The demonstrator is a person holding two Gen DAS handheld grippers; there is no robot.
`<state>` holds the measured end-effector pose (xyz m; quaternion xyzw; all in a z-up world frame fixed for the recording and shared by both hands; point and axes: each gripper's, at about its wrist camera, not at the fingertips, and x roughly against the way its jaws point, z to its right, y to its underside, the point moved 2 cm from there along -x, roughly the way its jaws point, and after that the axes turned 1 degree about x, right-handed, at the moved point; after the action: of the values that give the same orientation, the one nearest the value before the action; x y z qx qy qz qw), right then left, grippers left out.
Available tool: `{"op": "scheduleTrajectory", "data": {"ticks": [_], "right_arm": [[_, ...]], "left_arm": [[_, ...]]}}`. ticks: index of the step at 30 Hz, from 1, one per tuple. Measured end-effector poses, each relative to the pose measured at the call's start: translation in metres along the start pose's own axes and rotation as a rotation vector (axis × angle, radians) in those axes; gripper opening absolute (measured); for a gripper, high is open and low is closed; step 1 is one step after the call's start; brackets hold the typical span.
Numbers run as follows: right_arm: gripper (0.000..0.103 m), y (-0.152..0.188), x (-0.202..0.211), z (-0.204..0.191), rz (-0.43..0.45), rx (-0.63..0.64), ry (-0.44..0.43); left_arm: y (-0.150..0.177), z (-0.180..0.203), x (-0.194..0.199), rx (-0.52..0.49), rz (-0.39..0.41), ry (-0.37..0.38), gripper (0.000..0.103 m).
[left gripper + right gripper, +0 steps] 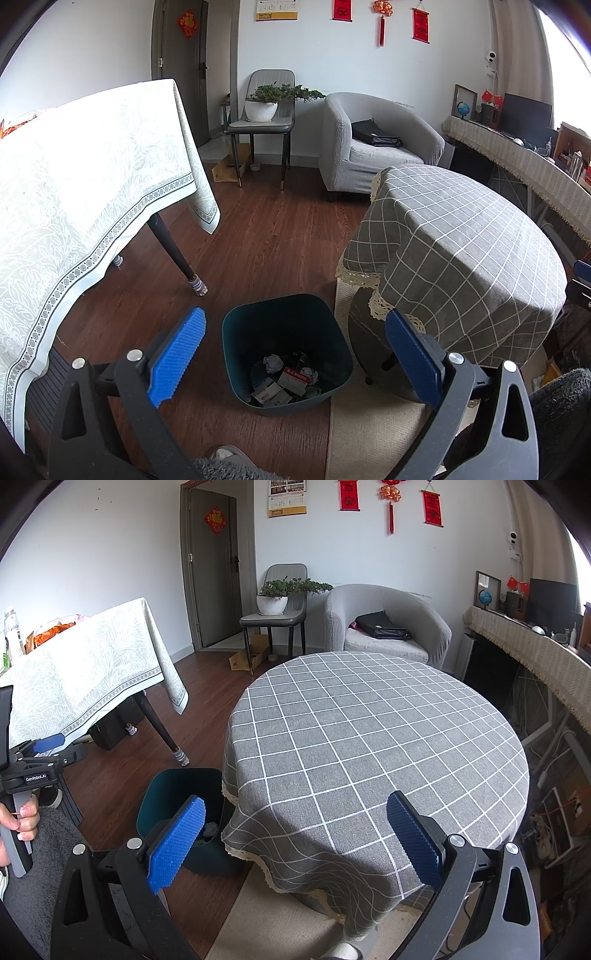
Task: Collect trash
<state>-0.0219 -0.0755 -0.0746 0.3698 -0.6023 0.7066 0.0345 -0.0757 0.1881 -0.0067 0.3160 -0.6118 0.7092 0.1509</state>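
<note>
A dark teal trash bin (286,347) stands on the wood floor beside the round table. Crumpled paper and wrappers (288,378) lie at its bottom. My left gripper (295,356) is open and empty, held above the bin with its blue pads either side of it. In the right wrist view the bin (173,797) shows partly behind the left pad. My right gripper (295,840) is open and empty over the near edge of the round table with the grey checked cloth (369,746). The left gripper's body (33,768) shows at that view's left edge in a hand.
A table with a pale patterned cloth (85,206) stands left, its dark leg (173,251) near the bin. A beige rug (369,424) lies under the round table. A grey armchair (373,147) and a chair with a potted plant (264,107) stand at the back wall.
</note>
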Motion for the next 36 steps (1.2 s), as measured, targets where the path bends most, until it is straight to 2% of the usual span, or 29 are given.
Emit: {"op": "scheduleTrajectory", "data": {"ticks": [36], "right_arm": [[0.1, 0.0014, -0.0005, 0.0023, -0.006, 0.004, 0.003]], "left_arm": [[0.0008, 0.0008, -0.0001, -0.012, -0.005, 0.01, 0.099]]}}
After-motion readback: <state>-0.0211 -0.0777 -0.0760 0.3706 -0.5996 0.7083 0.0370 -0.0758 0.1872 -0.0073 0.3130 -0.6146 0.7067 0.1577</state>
